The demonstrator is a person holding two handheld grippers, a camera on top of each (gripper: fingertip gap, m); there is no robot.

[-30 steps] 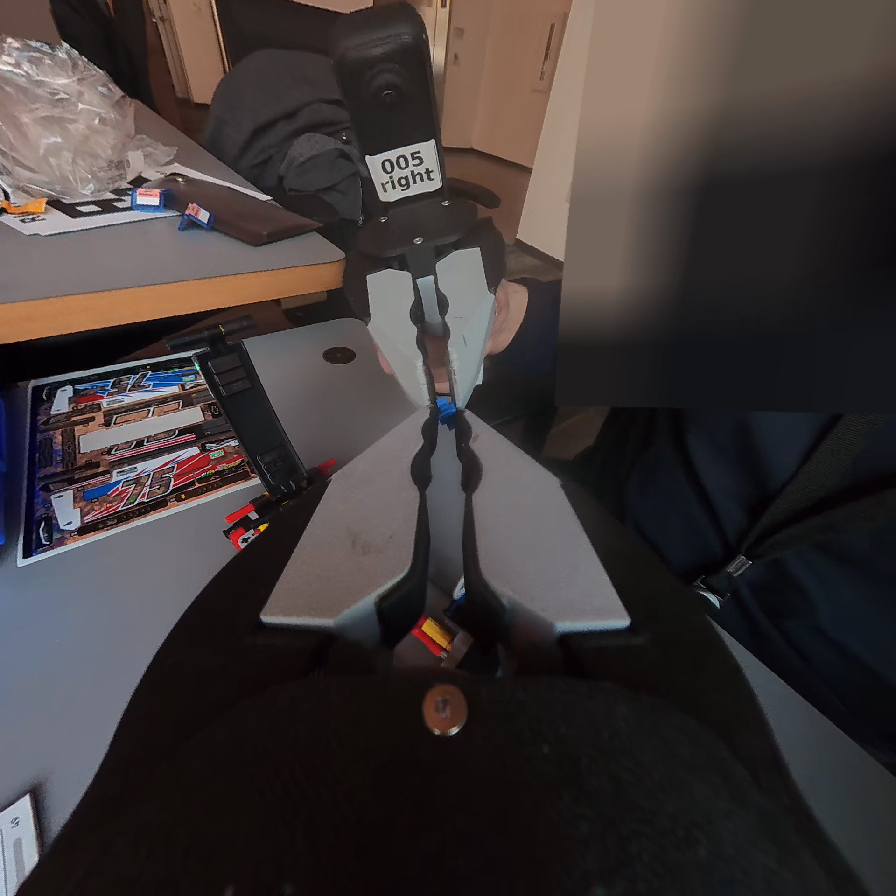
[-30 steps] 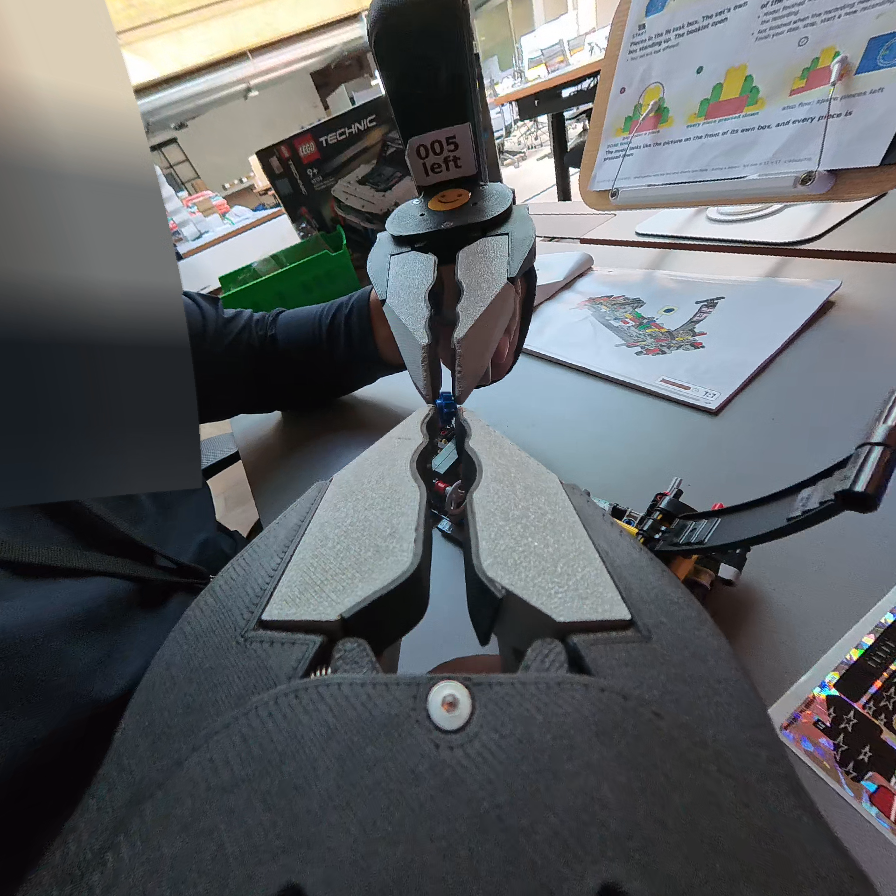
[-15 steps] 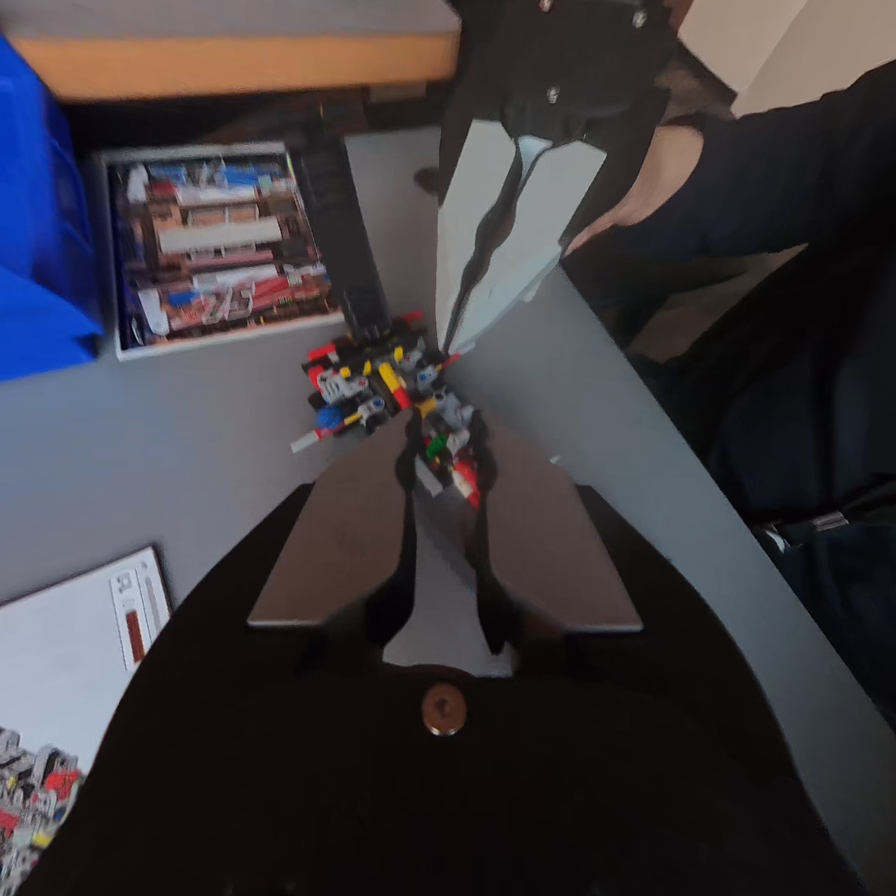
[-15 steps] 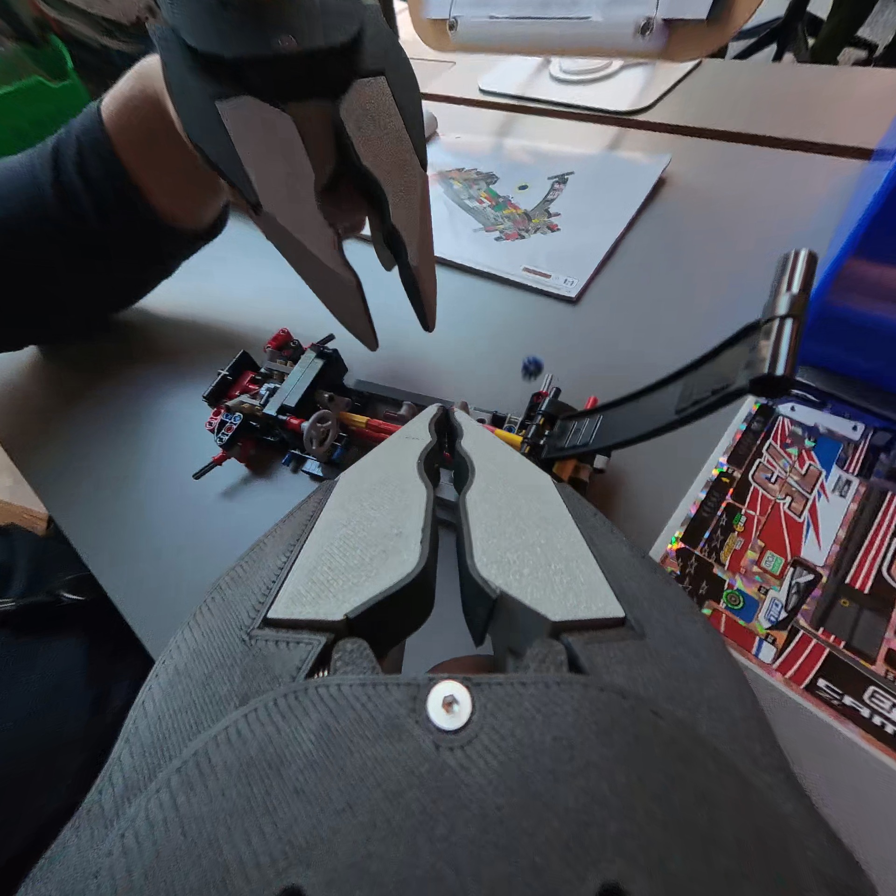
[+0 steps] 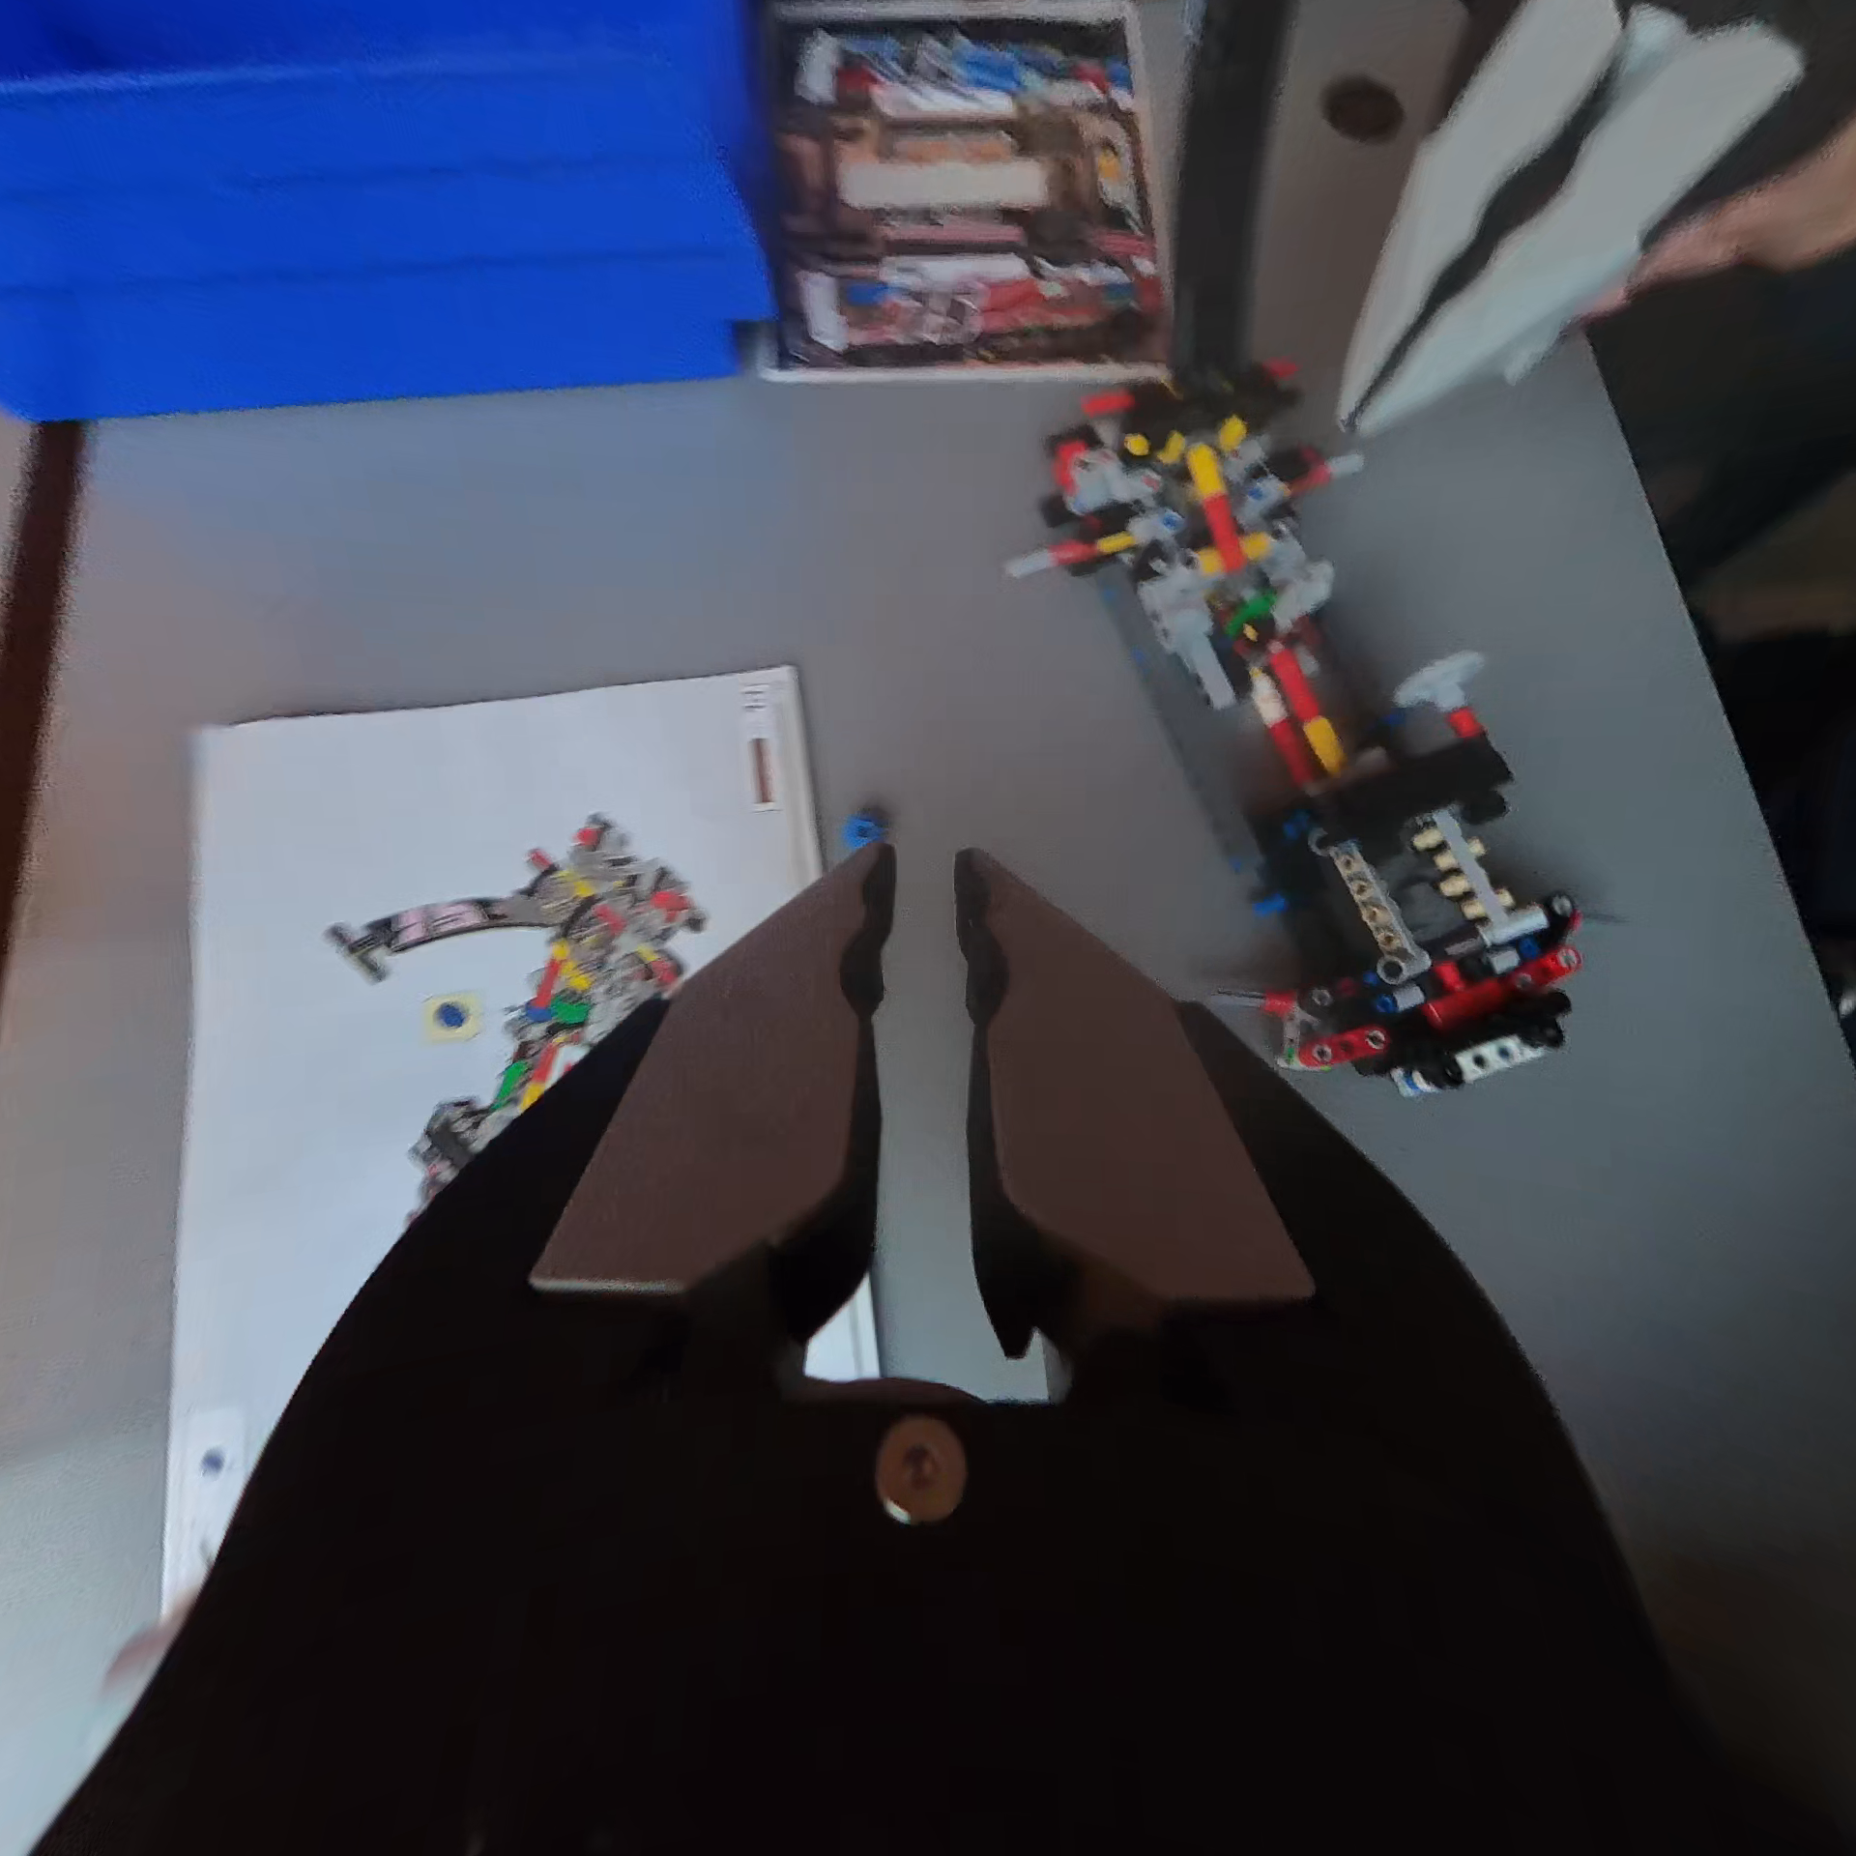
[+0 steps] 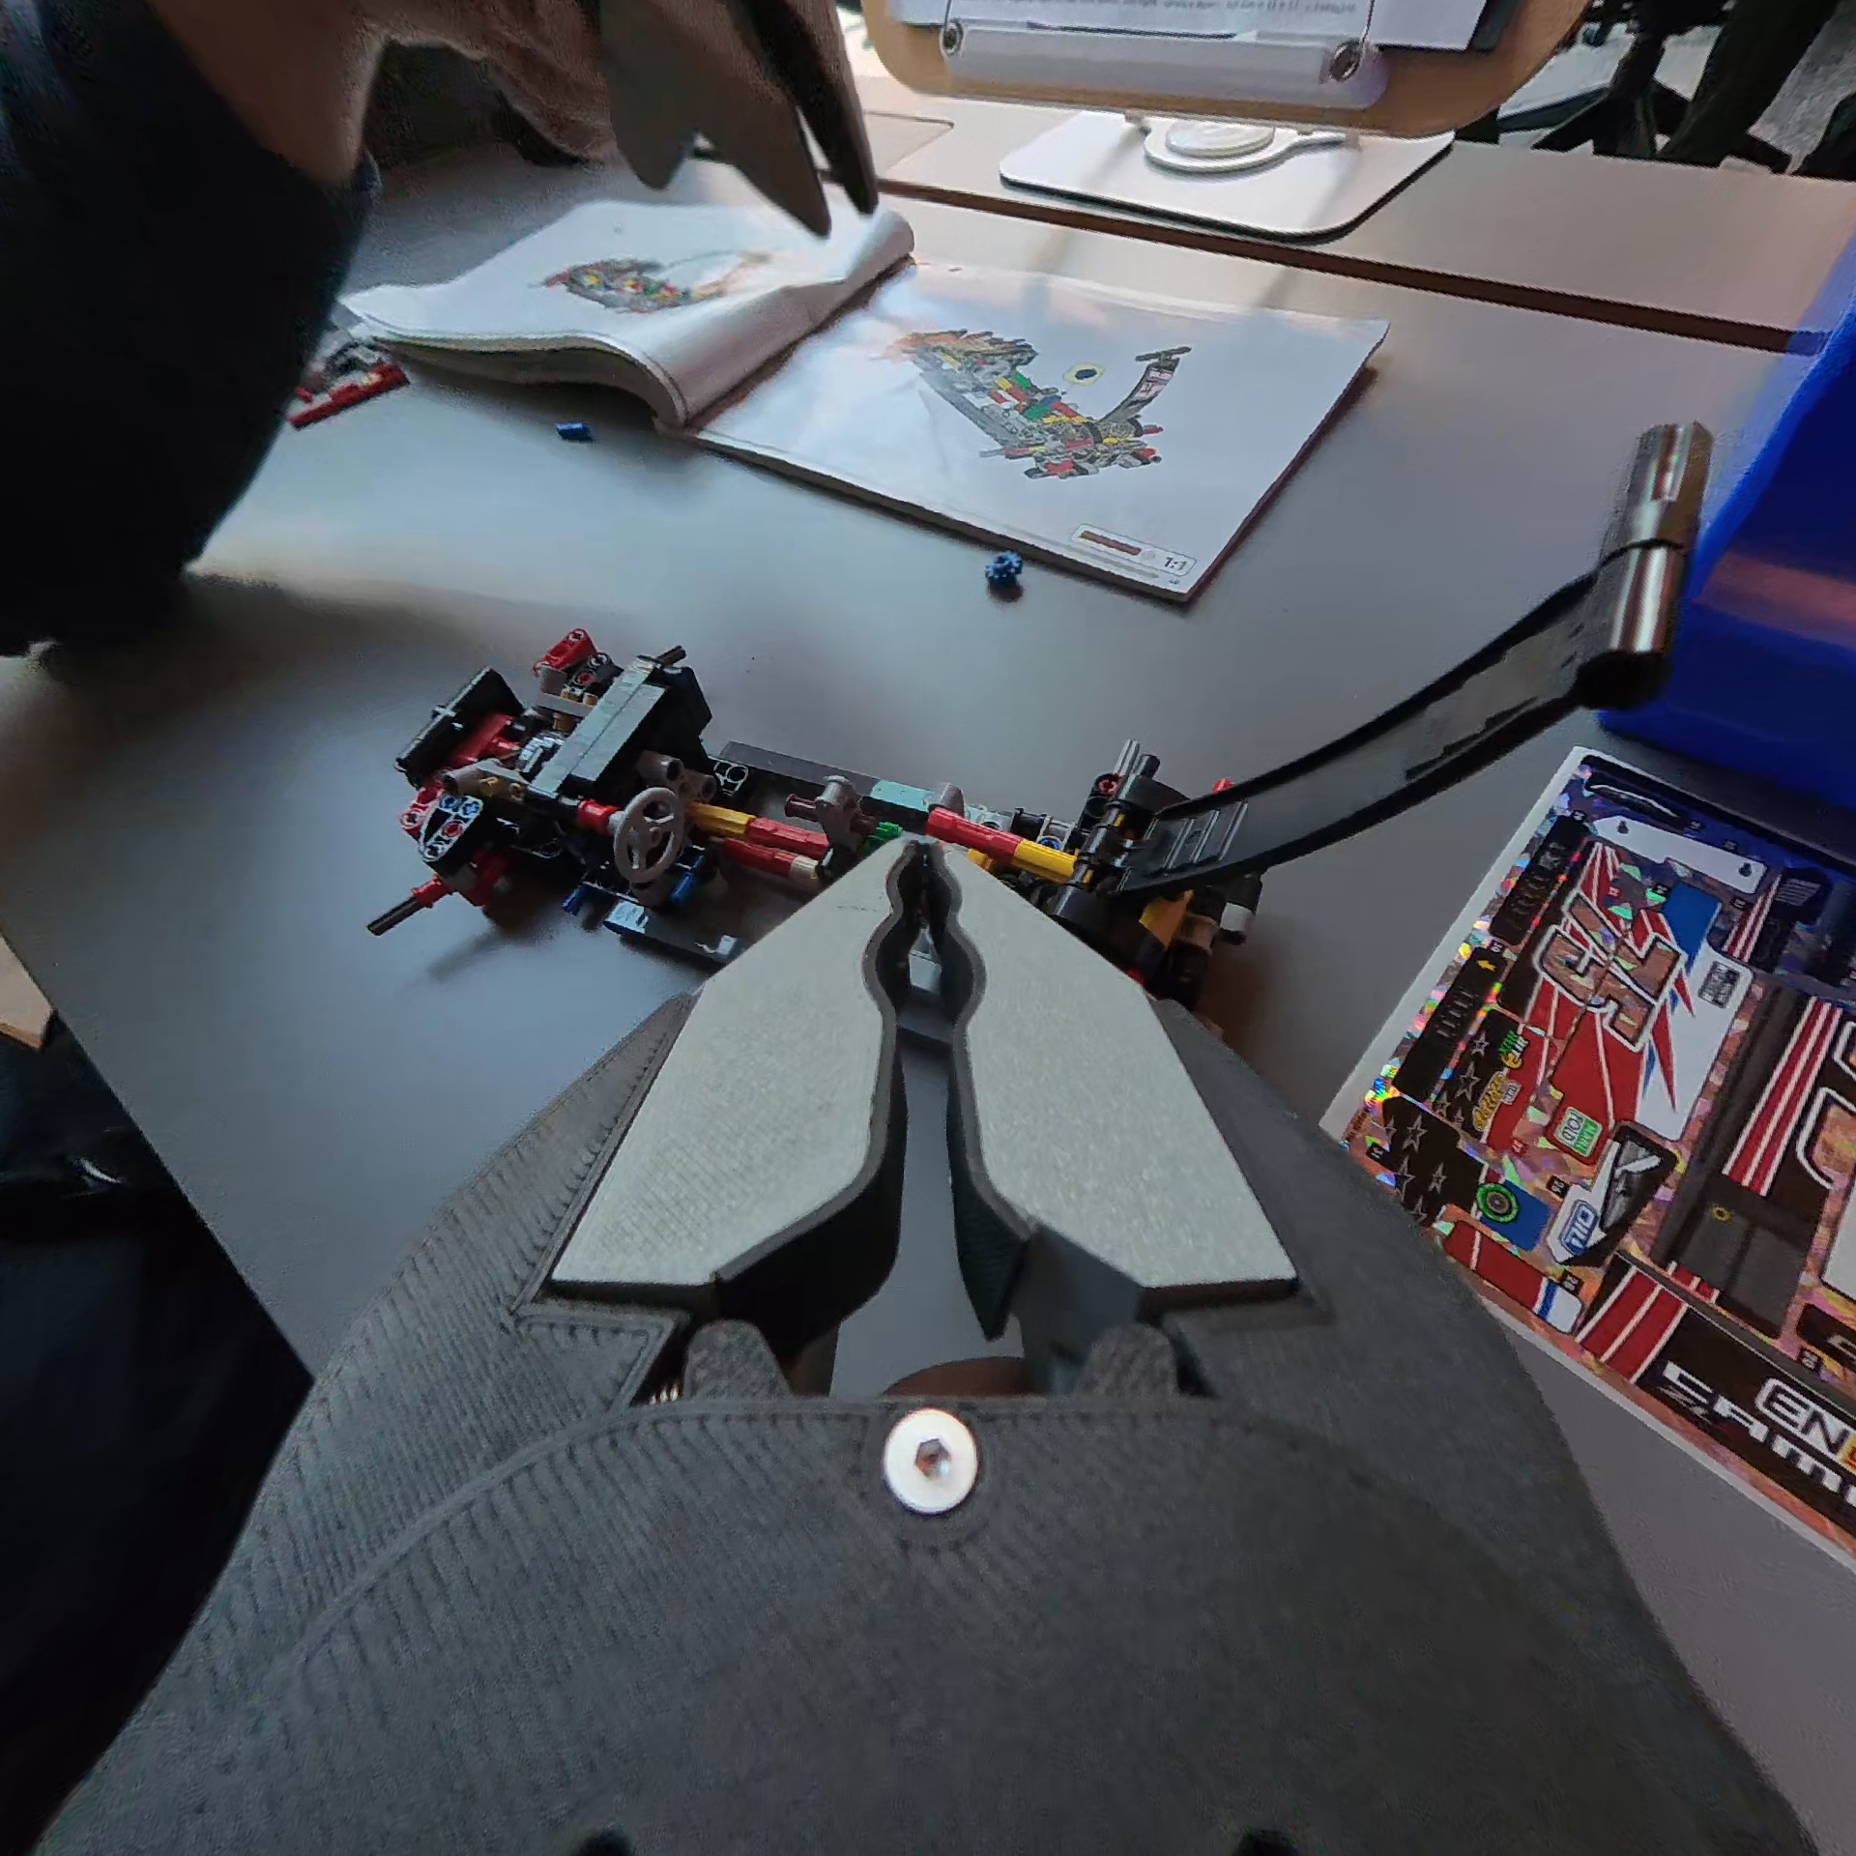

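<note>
1. Since a second ago, the small blue plastic stud (image 5: 862, 830) has left both hand-held grippers and lies on the grey bench (image 5: 603, 562).
2. Left hand-held gripper (image 5: 922, 864): narrowly parted, bare, just beside the stud.
3. Right hand-held gripper (image 6: 922, 854): closed, bare, above the multicoloured brick-built car chassis (image 6: 703, 814), well apart from the stud.

Desk (image 6: 301, 1004) plain grey. Brick-built chassis (image 6: 803, 824): black frame, red and yellow axles, grey steering wheel, blue and green bits. Small loose piece (image 6: 1002, 568) blue. Bin (image 6: 1788, 562) solid blue. Sticker sheet (image 6: 1627, 1105): red, white, black, holographic glitter. Booklet (image 6: 1004, 402) pages white.
</note>
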